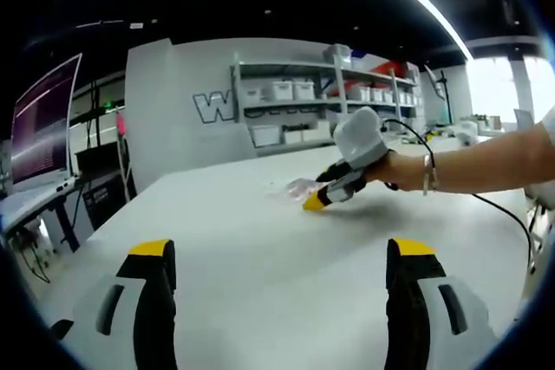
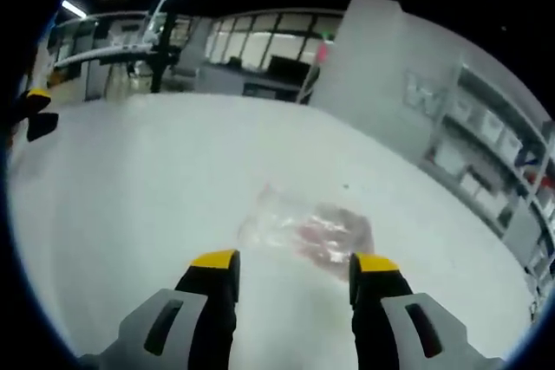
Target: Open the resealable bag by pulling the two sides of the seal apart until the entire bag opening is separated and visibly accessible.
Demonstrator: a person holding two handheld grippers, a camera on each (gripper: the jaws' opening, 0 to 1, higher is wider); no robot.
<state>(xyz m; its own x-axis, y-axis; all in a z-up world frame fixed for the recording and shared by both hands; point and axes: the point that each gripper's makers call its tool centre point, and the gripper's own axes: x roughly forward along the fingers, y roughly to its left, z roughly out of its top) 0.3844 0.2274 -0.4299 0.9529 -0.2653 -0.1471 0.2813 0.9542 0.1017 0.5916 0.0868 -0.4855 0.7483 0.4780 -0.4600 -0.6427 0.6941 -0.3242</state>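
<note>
A clear resealable bag lies flat on the white table, with something pinkish inside it. My right gripper hovers just short of the bag's near edge, jaws open and holding nothing. In the left gripper view the bag is a faint clear patch far across the table. The right gripper reaches it there, held by a person's hand. My left gripper is open over bare table, well away from the bag. Its yellow tips peek in at the left edge of the right gripper view.
Shelving with white bins stands behind the table beside a grey wall panel. A monitor on a desk sits at the left. A black cable trails from the person's wrist across the table. More shelves line the right side.
</note>
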